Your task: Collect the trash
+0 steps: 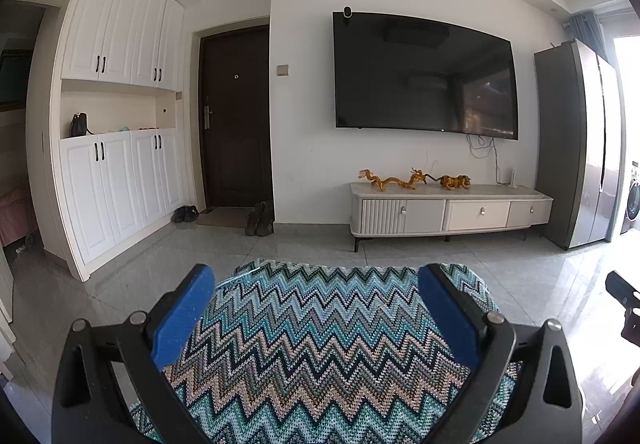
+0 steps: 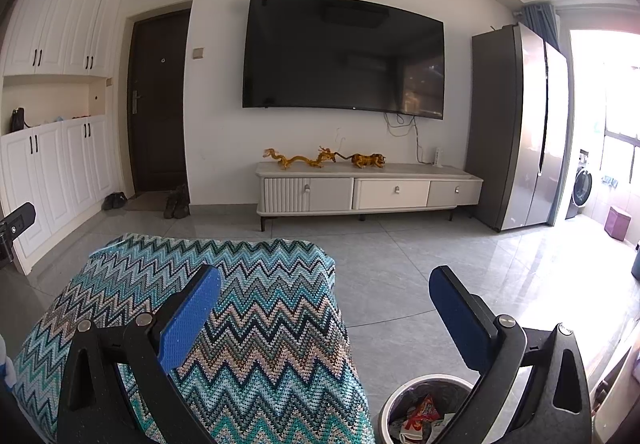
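The left gripper [image 1: 316, 310] hung over a table draped in a zigzag cloth [image 1: 320, 344], its jaws spread wide and holding nothing. The right gripper [image 2: 326, 314] hovered at the cloth's right edge, its jaws likewise spread and empty, the left finger over the cloth and the right one over the floor. Below it on the grey tiled floor [image 2: 400, 284] stood a trash bin [image 2: 386, 410], just beside the table, with crumpled wrappers [image 2: 424, 410] inside.

Your left gripper [image 1: 316, 308] is held level, pointing straight ahead, its blue-padded fingers [image 1: 182, 318] spread wide with nothing between them. Your right gripper [image 2: 326, 314] matches it — jaws fully apart, empty — and its tip shows at the left view's right edge.
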`<state>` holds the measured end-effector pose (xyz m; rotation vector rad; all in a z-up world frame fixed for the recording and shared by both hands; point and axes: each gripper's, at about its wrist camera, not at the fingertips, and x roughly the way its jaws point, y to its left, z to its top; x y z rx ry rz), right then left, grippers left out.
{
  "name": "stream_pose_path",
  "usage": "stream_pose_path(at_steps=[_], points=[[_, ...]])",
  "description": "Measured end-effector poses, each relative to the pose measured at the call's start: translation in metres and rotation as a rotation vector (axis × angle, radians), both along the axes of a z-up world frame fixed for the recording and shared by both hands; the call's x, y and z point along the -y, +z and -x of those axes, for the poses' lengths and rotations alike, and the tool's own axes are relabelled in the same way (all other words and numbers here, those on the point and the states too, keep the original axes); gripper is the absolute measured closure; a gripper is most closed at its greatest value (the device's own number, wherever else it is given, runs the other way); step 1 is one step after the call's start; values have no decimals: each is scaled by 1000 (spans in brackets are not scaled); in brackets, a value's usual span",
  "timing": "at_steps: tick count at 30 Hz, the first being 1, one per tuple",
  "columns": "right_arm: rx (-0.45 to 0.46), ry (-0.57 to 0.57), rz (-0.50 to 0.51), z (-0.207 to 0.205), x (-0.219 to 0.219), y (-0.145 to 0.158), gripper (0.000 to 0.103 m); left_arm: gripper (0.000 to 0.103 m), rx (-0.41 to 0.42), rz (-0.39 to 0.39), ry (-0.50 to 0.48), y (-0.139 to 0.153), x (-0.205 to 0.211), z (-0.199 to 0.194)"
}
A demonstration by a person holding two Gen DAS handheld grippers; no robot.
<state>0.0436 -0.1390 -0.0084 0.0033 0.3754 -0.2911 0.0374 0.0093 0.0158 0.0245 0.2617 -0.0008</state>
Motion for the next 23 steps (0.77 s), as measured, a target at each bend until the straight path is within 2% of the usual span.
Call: stream_pose_path(at_steps=[23], points=[[-5,-4,-4,-1,-2,-1,1,0,-29,4,-18,-8,2,1]])
